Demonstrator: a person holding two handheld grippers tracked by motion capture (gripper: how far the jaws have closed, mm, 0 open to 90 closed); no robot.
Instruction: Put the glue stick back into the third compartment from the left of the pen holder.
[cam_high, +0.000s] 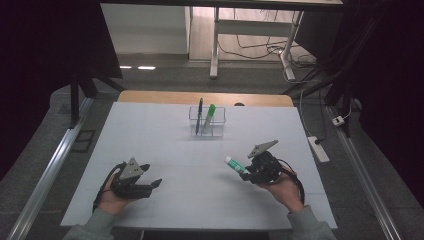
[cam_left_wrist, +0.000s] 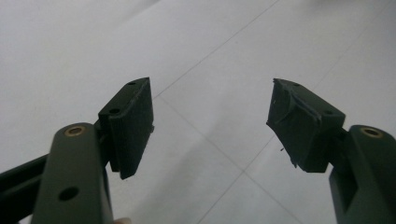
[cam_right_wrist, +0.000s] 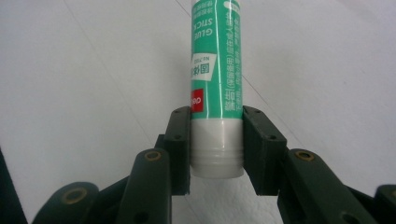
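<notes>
A green and white glue stick (cam_right_wrist: 215, 70) is clamped at its white base between the pads of my right gripper (cam_right_wrist: 217, 144). In the high view that right gripper (cam_high: 248, 172) holds the glue stick (cam_high: 235, 164) just above the white table at the right front, the stick pointing left and away. My left gripper (cam_high: 155, 183) rests low at the left front. In its own view the left gripper (cam_left_wrist: 210, 126) stands open, with bare table between the jaws.
A clear organiser box (cam_high: 207, 121) stands at the table's far middle, holding a dark pen (cam_high: 199, 115) and a green-capped marker (cam_high: 208, 117). The white table sheet (cam_high: 165, 135) lies bare between the box and my hands. Beyond the table are desk legs and cables.
</notes>
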